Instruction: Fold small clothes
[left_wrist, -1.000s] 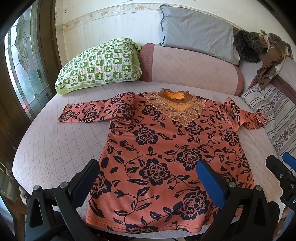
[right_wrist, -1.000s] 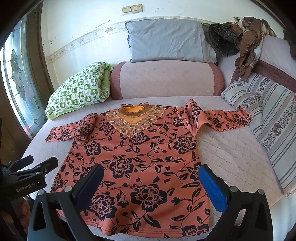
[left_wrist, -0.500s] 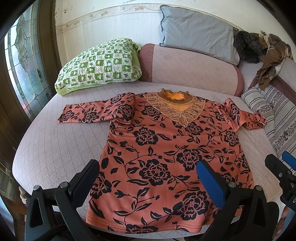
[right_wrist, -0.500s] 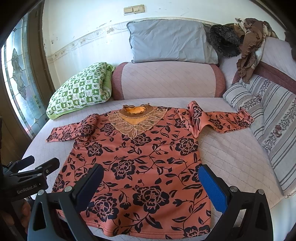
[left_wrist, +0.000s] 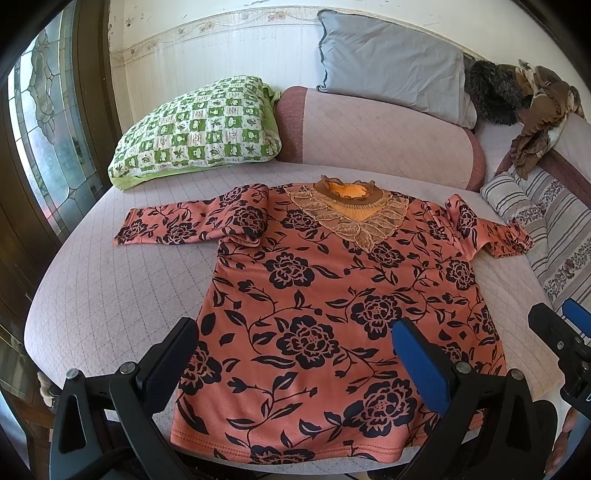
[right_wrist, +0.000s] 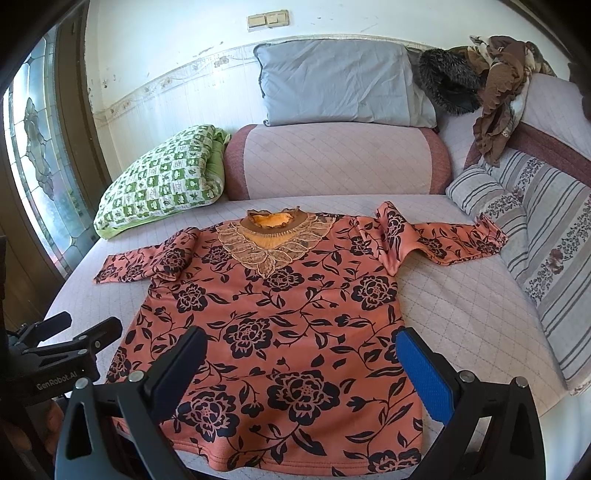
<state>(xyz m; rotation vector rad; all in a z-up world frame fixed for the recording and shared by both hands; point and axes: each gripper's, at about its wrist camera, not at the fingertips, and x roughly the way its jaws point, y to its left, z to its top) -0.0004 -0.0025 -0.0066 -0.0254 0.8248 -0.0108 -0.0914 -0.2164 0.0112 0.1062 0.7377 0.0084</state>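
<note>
From the left wrist view, one orange top (left_wrist: 332, 295) printed with black roses lies face up and spread flat on the quilted pink bed (left_wrist: 110, 295), its hem at the near edge and its lace collar (left_wrist: 347, 214) pointing toward the far bolster (left_wrist: 388, 133). Both sleeves are stretched out sideways, each with a fold at the shoulder. The left gripper (left_wrist: 295, 354) hangs above the hem, its jaws spread wide with nothing between them; one pad is black, the other blue. At the right edge of this view the right gripper (left_wrist: 561, 343) shows in part, clear of the cloth. Three pillows are in sight: one green-checked pillow (left_wrist: 199, 129), one grey pillow (left_wrist: 391, 62), one striped pillow (left_wrist: 517, 206). A heap of brown clothes (left_wrist: 535, 110) sits in the far right corner. No writing can be read here.

From the right wrist view, the same single top (right_wrist: 288, 314) lies flat on the bed (right_wrist: 461, 295). The right gripper (right_wrist: 301, 365) hovers over the hem, jaws wide apart and holding nothing. The left gripper (right_wrist: 70, 339) appears at the left, beside the hem; its body carries the white lettering "GenRobot.AI". One double wall switch (right_wrist: 267, 20) sits above the grey pillow (right_wrist: 340, 81).
</note>
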